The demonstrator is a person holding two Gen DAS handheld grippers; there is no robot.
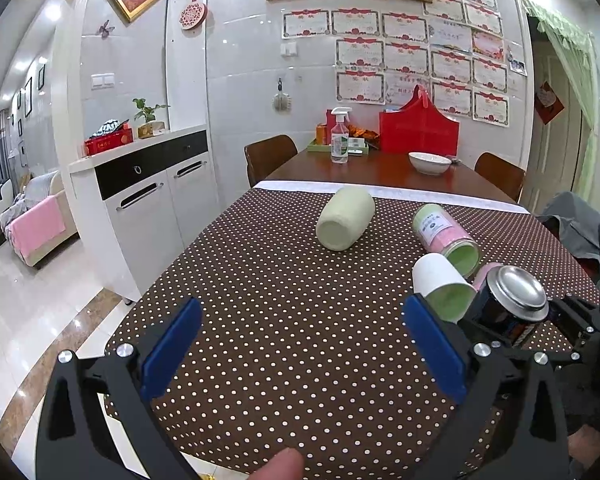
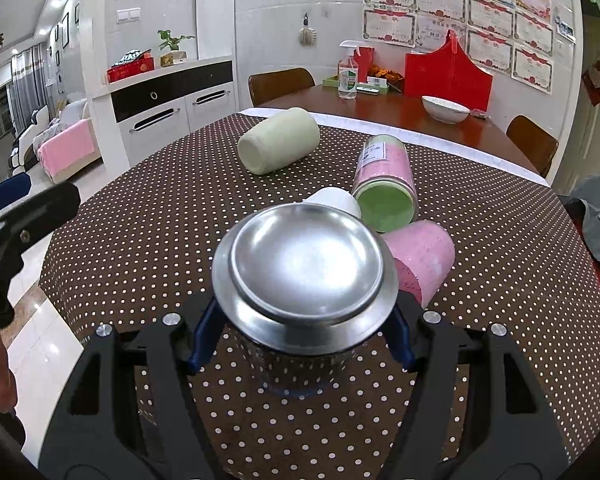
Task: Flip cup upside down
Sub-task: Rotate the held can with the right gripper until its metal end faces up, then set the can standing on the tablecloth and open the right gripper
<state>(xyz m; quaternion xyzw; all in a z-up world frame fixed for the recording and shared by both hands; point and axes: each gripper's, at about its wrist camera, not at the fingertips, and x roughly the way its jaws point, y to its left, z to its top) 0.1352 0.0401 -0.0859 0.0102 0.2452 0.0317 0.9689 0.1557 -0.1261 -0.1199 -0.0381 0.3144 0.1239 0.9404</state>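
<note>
Right wrist view: a metal cup (image 2: 304, 276) is held between the blue fingers (image 2: 204, 334) of the right gripper (image 2: 302, 332), which are closed on its sides. Its shiny round bottom is turned up toward the camera. Just behind the metal cup, three cups are seen lying on their sides on the dotted cloth of the counter (image 2: 160, 216): a white cup (image 2: 336, 200), a pink cup (image 2: 424, 256), and a jar (image 2: 384, 184) with pink and green powder seen inside. Farther behind the metal cup, well apart, a pale green cup (image 2: 278, 146) is lying on its side. A white bowl (image 2: 446, 108) is set far behind the metal cup on the bare wood. Much open cloth is seen left of the metal cup, out to the counter's left edge. In the left wrist view, the left gripper (image 1: 304, 350) is held left of the metal cup (image 1: 512, 300), its fingers (image 1: 172, 348) spread wide with nothing between them.
</note>
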